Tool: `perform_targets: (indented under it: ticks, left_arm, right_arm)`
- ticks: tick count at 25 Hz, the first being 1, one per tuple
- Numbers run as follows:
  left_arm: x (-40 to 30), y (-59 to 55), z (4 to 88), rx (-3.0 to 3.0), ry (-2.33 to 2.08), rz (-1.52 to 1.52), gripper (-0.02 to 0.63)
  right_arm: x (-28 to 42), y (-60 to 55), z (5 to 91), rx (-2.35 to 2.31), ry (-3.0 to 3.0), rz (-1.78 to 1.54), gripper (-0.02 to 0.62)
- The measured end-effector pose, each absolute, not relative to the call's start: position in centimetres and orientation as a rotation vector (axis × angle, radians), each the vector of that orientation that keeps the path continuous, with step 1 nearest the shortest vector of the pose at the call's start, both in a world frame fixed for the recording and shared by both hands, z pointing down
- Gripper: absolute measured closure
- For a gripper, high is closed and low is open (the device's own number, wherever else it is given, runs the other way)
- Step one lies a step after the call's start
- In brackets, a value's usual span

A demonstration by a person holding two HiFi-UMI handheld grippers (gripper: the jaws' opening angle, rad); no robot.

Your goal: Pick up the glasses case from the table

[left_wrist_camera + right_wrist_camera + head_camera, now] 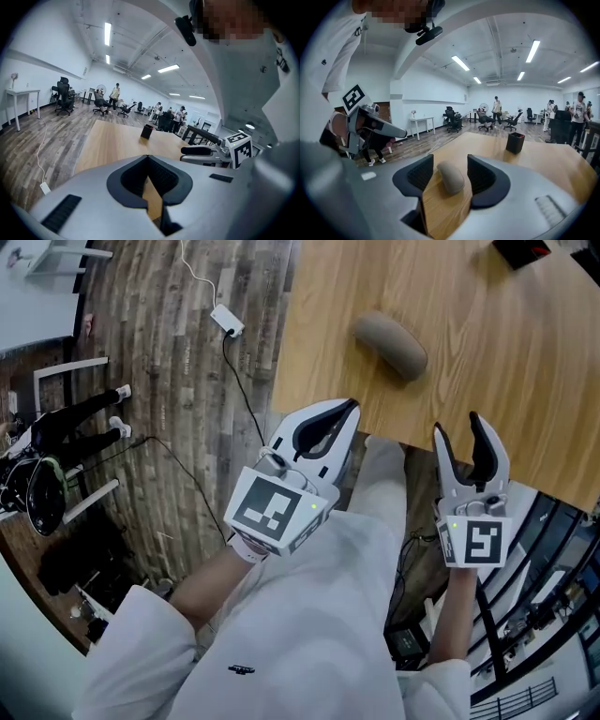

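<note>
The glasses case (pixel 389 343), a grey-brown oval, lies on the wooden table (pixel 497 352) not far from its near edge. In the right gripper view the case (pixel 451 177) shows ahead, framed by the two jaws but beyond their tips. My right gripper (pixel 457 426) is open with nothing between its fingers; it hangs over the table's near edge, short of the case and to its right. My left gripper (pixel 351 409) is shut and empty, its tips meeting just off the table edge, below and left of the case. In the left gripper view the left gripper (pixel 147 158) hides the case.
A black box (pixel 515 142) stands further back on the table. A white power adapter (pixel 228 320) with its cable lies on the wood floor to the left. Black equipment sits at the far left floor (pixel 47 474). Chairs and people are far off.
</note>
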State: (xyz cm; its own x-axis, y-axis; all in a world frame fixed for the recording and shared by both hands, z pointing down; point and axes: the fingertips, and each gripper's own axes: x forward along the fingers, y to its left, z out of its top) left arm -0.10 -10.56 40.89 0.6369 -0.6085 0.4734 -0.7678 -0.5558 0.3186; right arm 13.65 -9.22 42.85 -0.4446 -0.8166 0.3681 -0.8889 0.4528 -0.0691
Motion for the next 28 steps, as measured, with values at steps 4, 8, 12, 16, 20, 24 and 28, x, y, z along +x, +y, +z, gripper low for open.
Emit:
perform_targets:
  ticks: [4, 8, 12, 16, 20, 24, 28]
  left_arm:
    - [0.1, -10.7, 43.0, 2.319, -1.085, 0.454, 0.600]
    - [0.4, -11.1, 43.6, 2.297, -1.081, 0.454, 0.600]
    - [0.4, -11.5, 44.9, 2.269, -1.105, 0.454, 0.600]
    - [0.4, -12.6, 47.1, 2.255, -1.122, 0.472, 0.600]
    - [0.1, -13.3, 48.4, 2.211, -1.139, 0.468, 0.600]
    - [0.2, -13.3, 49.3, 2.205, -1.139, 0.472, 0.600]
    - [0.2, -13.7, 51.0, 2.178, -1.139, 0.476, 0.600]
  right_arm:
    - [13.3, -10.3, 44.7, 1.379, -2.463, 0.390, 0.332]
    - [12.7, -11.5, 45.1, 1.351, -2.476, 0.366, 0.310]
    - [12.4, -12.4, 47.0, 1.293, -2.469, 0.361, 0.287]
    - [12.1, -14.0, 49.6, 1.248, -2.475, 0.392, 0.255]
    - [11.6, -14.9, 51.8, 1.205, -2.470, 0.399, 0.233]
    - [11.0, -15.2, 54.1, 1.132, -2.453, 0.393, 0.200]
    - [10.4, -16.4, 56.1, 1.109, -2.439, 0.417, 0.172]
